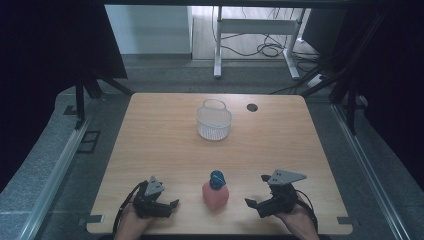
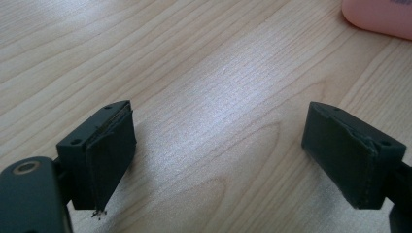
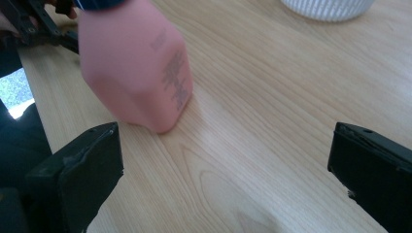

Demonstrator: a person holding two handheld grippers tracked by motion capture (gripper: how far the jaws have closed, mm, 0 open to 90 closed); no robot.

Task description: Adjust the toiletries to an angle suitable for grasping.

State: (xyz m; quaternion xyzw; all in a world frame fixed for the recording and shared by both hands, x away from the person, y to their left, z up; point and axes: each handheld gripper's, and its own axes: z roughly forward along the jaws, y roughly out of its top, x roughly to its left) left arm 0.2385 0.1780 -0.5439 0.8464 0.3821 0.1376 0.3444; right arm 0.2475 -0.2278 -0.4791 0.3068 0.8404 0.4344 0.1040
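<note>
From the high view we see both hands low at the near edge of the wooden table (image 1: 165, 145); the left hand (image 1: 131, 224) grips the left gripper (image 1: 169, 206) with its grey plate on top and its jaws turned inward toward the table's middle; the right hand (image 1: 299, 220) holds the right gripper (image 1: 256, 206) the same way, jaws turned inward to face the other, its grey plate tilted above it.

Between the two grippers, near the front edge, stands a pink bottle (image 1: 215, 196) with a blue cap (image 1: 217, 179); it touches neither gripper.

In the left gripper view we find the jaws spread wide with only bare wood between them, holding nothing; a corner of the pink bottle shows at the upper right, well clear of the jaws.

In the right gripper view the jaws likewise stand wide apart and empty; the bottle stands upright just beyond the left jaw, faint print on its side; the other gripper shows behind it at the upper left.

Farther back, near the table's middle, sits a white mesh basket (image 1: 214, 120) with its handle raised; beyond it, a dark round hole (image 1: 252, 107) in the tabletop.
</note>
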